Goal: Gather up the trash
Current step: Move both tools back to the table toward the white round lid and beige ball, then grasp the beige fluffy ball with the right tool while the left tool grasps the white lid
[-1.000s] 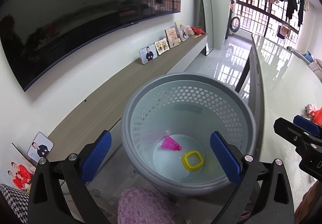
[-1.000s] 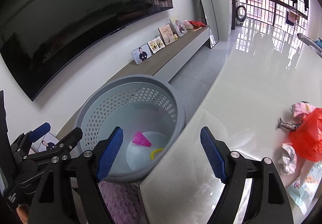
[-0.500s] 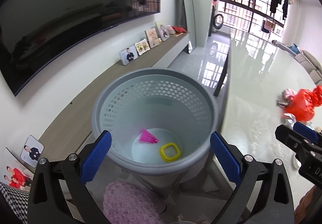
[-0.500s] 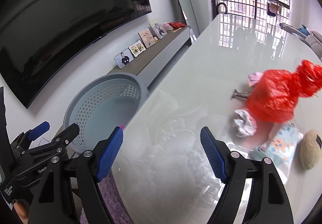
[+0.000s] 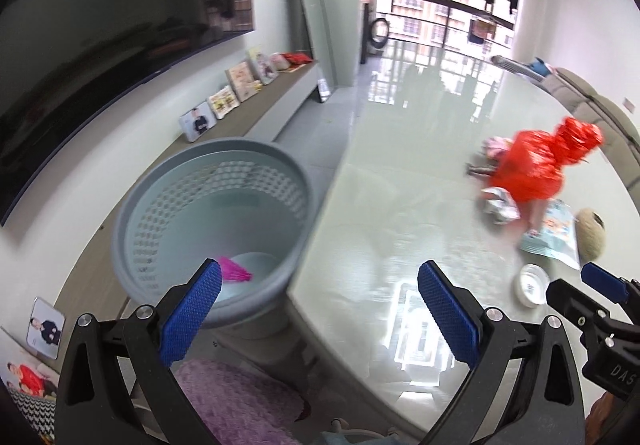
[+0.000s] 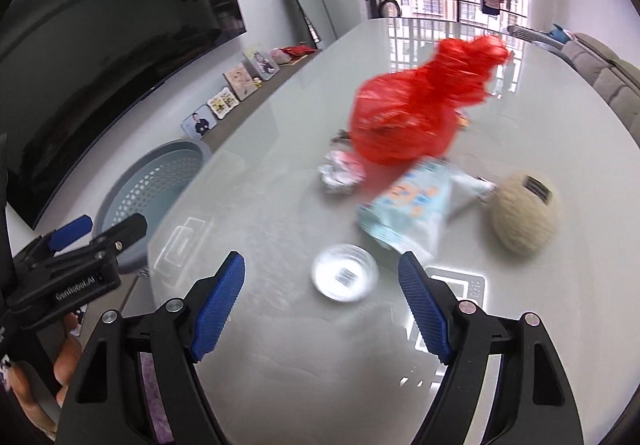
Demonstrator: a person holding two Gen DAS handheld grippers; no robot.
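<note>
A grey perforated basket (image 5: 208,229) stands on the floor just beside the edge of the glossy pale table (image 5: 420,173), a pink shuttlecock (image 5: 236,272) lying on its bottom; the rest of its floor is hidden behind your left pad. On the table, well apart from the basket, the trash sits in a loose cluster: a knotted red plastic bag (image 6: 412,113) stands upright, with a crumpled silver wrapper (image 6: 340,175) at its near-left foot and a light-blue printed packet (image 6: 408,211) lying flat in front of it. A beige ball of yarn (image 6: 524,215) rests just to the packet's right. Nearer to you, a small clear plastic cup (image 6: 346,277), seen from above with a barcode label, stands alone. Motion blur smears all of these.

Your left hand-held gripper (image 5: 320,309) angles downward over the table's corner, its blue pads spread wide with nothing between them: one pad overlaps the basket's rim in the picture, the other hangs over bare table. Your right hand-held gripper (image 6: 322,297) tilts down over the table, pads likewise spread and empty, the clear cup showing in the gap between its fingertips, beyond them. In the right wrist view your left hand-held gripper shows at the left edge, with fingers (image 6: 66,365) of your hand under it.
</note>
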